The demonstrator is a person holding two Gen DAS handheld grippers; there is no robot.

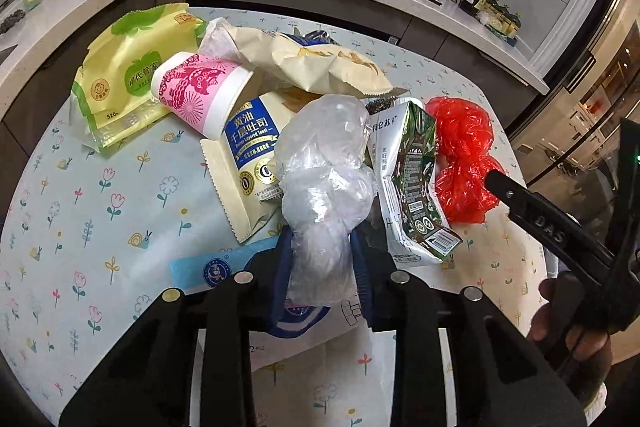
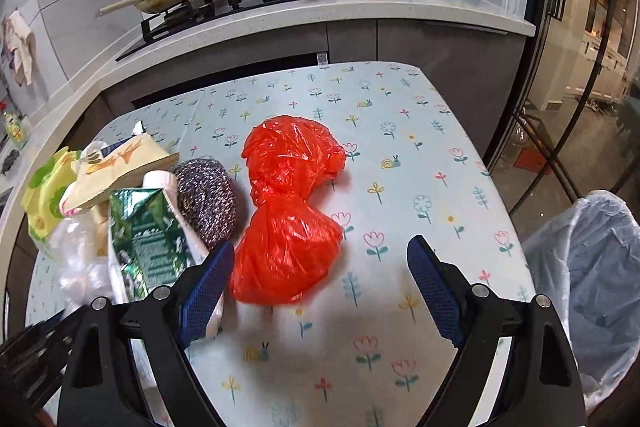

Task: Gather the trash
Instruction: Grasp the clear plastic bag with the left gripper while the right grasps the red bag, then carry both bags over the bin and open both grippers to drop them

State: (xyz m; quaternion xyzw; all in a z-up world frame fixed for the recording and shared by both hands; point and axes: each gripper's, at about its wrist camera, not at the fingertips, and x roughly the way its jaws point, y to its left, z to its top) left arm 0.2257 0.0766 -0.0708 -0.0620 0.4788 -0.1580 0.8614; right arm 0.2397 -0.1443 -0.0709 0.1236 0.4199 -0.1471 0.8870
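My left gripper (image 1: 322, 259) is shut on a crumpled clear plastic bag (image 1: 324, 179), held over the flowered table (image 1: 100, 211). Around it lie a butter toast wrapper (image 1: 250, 163), a pink paper cup (image 1: 200, 91), a yellow-green pack (image 1: 120, 75), a beige snack bag (image 1: 320, 63), a green foil carton (image 1: 412, 179) and a red plastic bag (image 1: 460, 155). My right gripper (image 2: 320, 259) is open and empty, its left finger beside the red plastic bag (image 2: 288, 211). A steel scourer (image 2: 206, 199) lies left of the red bag. The right gripper shows in the left wrist view (image 1: 496, 179), touching the red bag.
A bin lined with a clear bag (image 2: 592, 267) stands off the table's right edge. Behind the table runs a white counter (image 2: 280, 23) with a hob, two pans and bottles. A blue packet (image 1: 208, 267) lies under my left gripper.
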